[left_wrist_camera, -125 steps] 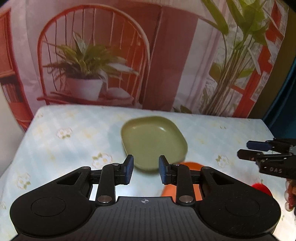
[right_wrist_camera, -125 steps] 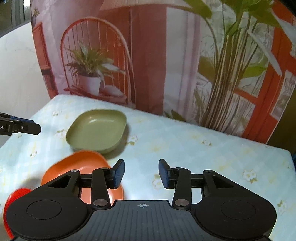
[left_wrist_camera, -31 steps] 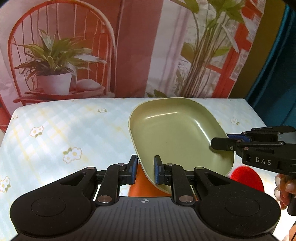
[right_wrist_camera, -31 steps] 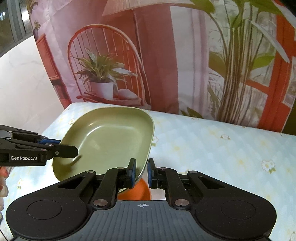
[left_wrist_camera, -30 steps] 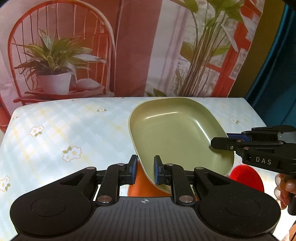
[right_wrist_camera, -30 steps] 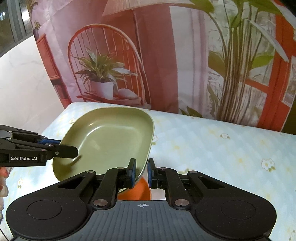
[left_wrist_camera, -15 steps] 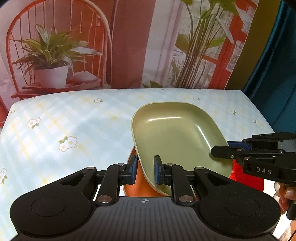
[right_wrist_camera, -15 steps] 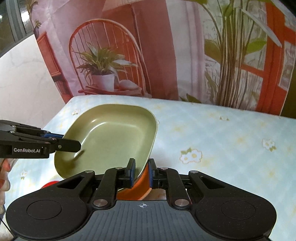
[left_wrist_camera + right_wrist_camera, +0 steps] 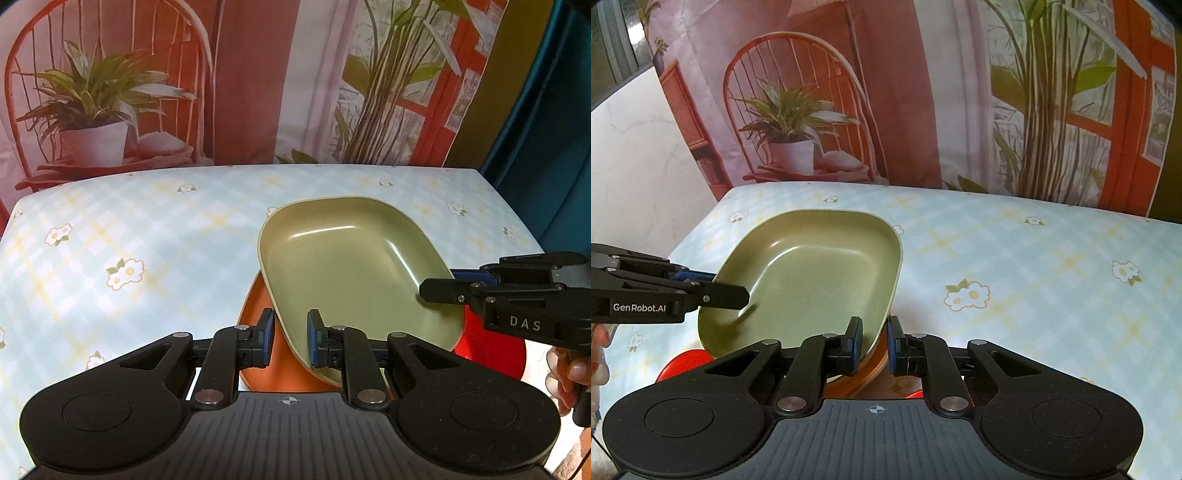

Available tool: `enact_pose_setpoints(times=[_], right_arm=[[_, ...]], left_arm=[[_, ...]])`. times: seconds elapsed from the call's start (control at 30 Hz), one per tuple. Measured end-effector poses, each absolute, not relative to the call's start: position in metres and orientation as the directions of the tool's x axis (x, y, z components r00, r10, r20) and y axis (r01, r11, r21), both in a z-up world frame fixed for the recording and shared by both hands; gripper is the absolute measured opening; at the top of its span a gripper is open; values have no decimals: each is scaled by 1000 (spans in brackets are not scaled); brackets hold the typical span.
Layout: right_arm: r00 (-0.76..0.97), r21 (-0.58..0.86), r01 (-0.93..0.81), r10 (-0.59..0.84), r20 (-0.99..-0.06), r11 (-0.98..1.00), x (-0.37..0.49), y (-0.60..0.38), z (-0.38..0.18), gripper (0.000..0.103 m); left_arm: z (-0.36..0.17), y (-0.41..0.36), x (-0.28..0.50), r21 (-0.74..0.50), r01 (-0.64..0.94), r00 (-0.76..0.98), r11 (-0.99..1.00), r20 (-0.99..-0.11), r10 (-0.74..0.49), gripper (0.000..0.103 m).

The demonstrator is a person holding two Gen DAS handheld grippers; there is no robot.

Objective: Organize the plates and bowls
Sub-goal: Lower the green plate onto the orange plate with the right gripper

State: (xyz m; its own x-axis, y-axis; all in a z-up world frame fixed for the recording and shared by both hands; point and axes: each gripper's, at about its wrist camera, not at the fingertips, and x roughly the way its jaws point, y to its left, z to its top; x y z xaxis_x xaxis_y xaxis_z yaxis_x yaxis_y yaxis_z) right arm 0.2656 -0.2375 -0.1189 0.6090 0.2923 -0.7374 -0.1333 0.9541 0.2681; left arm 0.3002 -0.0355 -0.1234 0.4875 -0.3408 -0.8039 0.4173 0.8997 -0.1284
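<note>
A green rounded-rectangle plate is held by both grippers just above an orange plate. My left gripper is shut on the green plate's near left rim. My right gripper is shut on its near right rim; the green plate and a strip of the orange plate show there. A red dish lies partly under the green plate at the right, and shows at lower left in the right wrist view.
The table has a pale blue checked cloth with daisies. A printed backdrop of a chair and plants hangs behind it. A teal curtain is at the far right. A white wall is on the left.
Both grippers closed on the green plate, lifted it from the table's middle and carried it nearer, over the orange plate. In the last second it has come lower toward the orange plate.
</note>
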Motion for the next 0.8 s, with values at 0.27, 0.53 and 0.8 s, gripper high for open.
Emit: enact_pose_setpoints(times=[0.27,0.53,0.8], right_arm=[[608,279,-134,301,-735,951,266,-236,-121,13],[600,276,-138,302,-741,951,267,-232,-126,14],[567,296,-152,328,-755,943,264,-223,-129,16]], left_arm=[[-125,-33,302,-125,408,487,904,-808,-332,18],[-131,-33,304,-127,397,484,909,-813,-325,18],[-141,-29,312,-108,378,481,919,-826,-295,18]])
